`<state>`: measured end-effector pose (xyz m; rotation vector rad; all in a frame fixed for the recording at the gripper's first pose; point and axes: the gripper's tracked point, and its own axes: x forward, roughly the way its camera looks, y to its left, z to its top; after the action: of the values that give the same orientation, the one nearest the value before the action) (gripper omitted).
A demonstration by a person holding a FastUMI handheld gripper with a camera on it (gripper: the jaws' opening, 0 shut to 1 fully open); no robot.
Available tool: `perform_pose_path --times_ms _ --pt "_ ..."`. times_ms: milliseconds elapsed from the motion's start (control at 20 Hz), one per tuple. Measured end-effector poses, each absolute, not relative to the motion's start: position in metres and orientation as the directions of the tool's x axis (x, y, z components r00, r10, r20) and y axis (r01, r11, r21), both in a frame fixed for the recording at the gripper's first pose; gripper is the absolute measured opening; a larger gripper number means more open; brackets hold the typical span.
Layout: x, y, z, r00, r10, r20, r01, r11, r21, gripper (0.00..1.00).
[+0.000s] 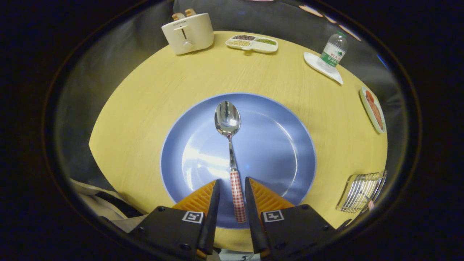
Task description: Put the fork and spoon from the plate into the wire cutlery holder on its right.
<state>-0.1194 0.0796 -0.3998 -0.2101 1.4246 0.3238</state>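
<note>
A metal spoon [227,118] with a red-and-white checked handle lies lengthwise on the blue plate [275,145], its bowl pointing away from me. My gripper [232,180] is open, and its two fingers straddle the checked handle near the plate's near rim. A small gap shows on the left side of the handle, and the right finger is very close to it. The wire cutlery holder [362,191] stands on the table to the right of the plate and of my fingers.
The round yellow table [145,108] carries a cream toaster [188,33] at the far left, a divided snack tray [252,43] at the back, a water bottle [334,50] on a white coaster and a small dish [373,109] at the right edge.
</note>
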Motion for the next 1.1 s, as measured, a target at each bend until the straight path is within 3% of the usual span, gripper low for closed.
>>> perform_pose_path --times_ms 150,450,1100 --pt "-0.119 0.078 -0.402 0.059 0.107 -0.993 -0.287 0.954 0.085 0.17" --pt "-0.118 0.079 -0.396 0.037 0.111 -0.993 -0.345 0.934 0.091 0.04" --pt "-0.108 0.014 -0.336 -0.019 0.041 -0.999 -0.410 0.911 0.045 0.04"
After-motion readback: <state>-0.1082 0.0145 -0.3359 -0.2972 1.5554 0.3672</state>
